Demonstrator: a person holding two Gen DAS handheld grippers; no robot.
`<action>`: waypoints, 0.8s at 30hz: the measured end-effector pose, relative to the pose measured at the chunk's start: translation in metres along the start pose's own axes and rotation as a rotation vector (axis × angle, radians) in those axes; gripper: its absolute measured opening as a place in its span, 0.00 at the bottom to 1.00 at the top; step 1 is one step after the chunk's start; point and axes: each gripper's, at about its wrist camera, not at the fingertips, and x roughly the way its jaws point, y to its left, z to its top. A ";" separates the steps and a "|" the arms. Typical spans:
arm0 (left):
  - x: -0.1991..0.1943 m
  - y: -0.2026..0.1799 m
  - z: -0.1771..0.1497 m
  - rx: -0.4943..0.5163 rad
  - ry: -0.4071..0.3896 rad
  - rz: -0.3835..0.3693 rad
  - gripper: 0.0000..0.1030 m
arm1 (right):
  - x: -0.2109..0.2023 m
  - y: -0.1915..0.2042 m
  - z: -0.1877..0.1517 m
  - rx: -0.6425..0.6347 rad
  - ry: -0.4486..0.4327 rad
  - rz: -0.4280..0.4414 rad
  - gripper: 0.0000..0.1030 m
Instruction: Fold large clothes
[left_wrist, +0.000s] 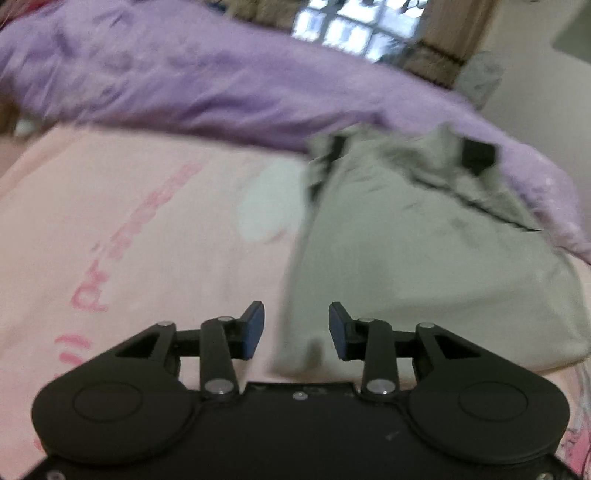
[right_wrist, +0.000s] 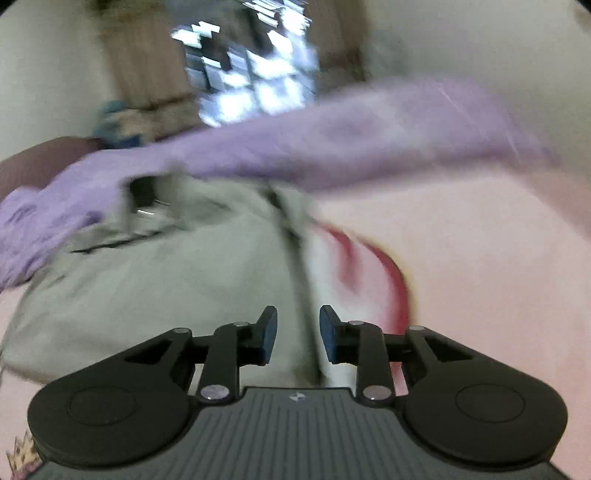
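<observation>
Left tongs (left_wrist: 296, 330) parted | right tongs (right_wrist: 298, 334) parted | grey garment (left_wrist: 424, 258) ahead of both

Grey-green garment (left_wrist: 424, 266) is matt woven cloth with dark trim, pink bedsheet (left_wrist: 147, 229) smooth printed cotton-like fabric, purple blanket (left_wrist: 221, 85) soft fuzzy cloth, both grippers (left_wrist: 296, 328) (right_wrist: 298, 332) matt black plastic with shiny metal pivot pins and blue rubbery pads (left_wrist: 253, 330).

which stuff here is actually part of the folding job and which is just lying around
Part of the job:
- grey garment, lying on the pink sheet
- left gripper, open, holding nothing
- right gripper, open, holding nothing

Just lying about:
- purple blanket, bunched behind the garment
- pink sheet with red print
- window and curtains
</observation>
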 end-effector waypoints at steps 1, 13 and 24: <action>-0.002 -0.016 0.002 0.024 -0.007 -0.021 0.34 | -0.002 0.017 0.005 -0.024 -0.019 0.048 0.27; 0.055 -0.173 -0.018 0.219 -0.016 -0.139 0.39 | 0.063 0.187 -0.019 -0.160 0.046 0.204 0.13; 0.085 -0.177 -0.027 0.221 0.047 -0.113 0.39 | 0.087 0.175 -0.041 -0.082 0.152 0.179 0.12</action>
